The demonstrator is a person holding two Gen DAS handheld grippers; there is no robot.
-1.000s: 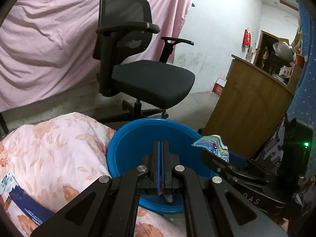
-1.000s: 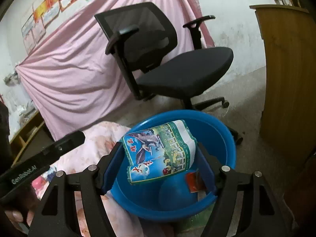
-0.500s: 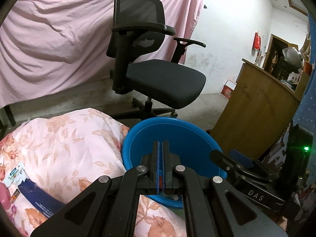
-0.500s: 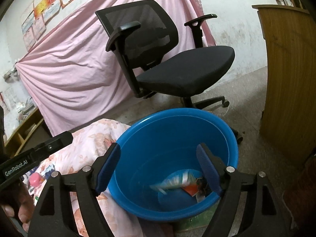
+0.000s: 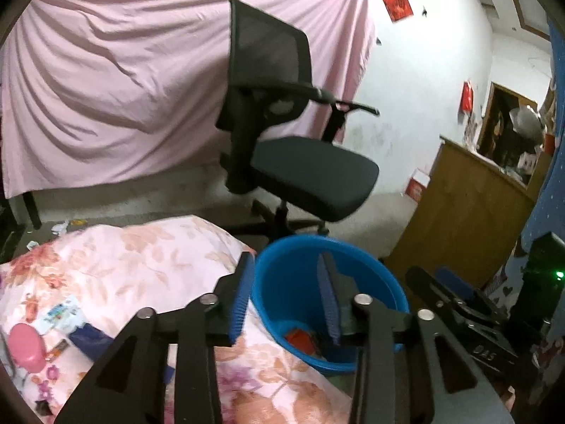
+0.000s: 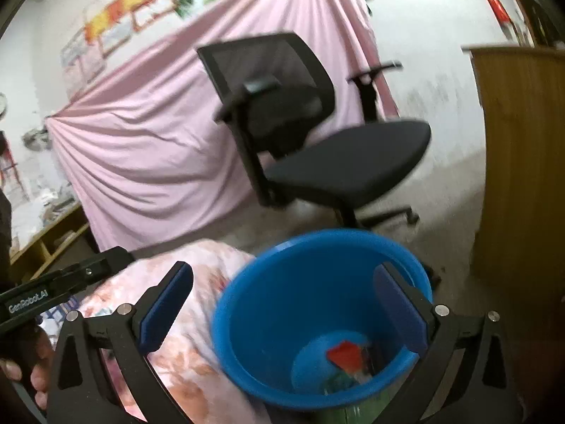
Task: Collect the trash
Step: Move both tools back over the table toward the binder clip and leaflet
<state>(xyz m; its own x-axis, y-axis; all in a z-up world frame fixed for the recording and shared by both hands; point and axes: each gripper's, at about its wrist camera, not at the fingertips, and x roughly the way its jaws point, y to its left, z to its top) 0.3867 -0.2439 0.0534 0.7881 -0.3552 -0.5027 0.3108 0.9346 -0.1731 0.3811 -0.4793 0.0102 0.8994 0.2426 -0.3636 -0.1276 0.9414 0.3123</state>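
A: Far left on the floral quilt (image 5: 116, 265), a pink round thing (image 5: 28, 346) and flat wrappers (image 5: 61, 312) lie loose. Light, crinkly and slippery, I'd say.

B: Pinch a wrapper by a raised edge, then. The left gripper (image 5: 284, 304)?

A: Jaws apart, nothing between them, poised over quilt edge and blue basin (image 5: 388, 282).

B: And right?

A: The right gripper (image 6: 282, 314) is spread wide and empty above the basin, red scrap (image 6: 344, 353) and packet lying at the bottom.

Floral quilt (image 5: 134, 258) carries wrappers (image 5: 61, 312) and a pink lid (image 5: 26, 348).
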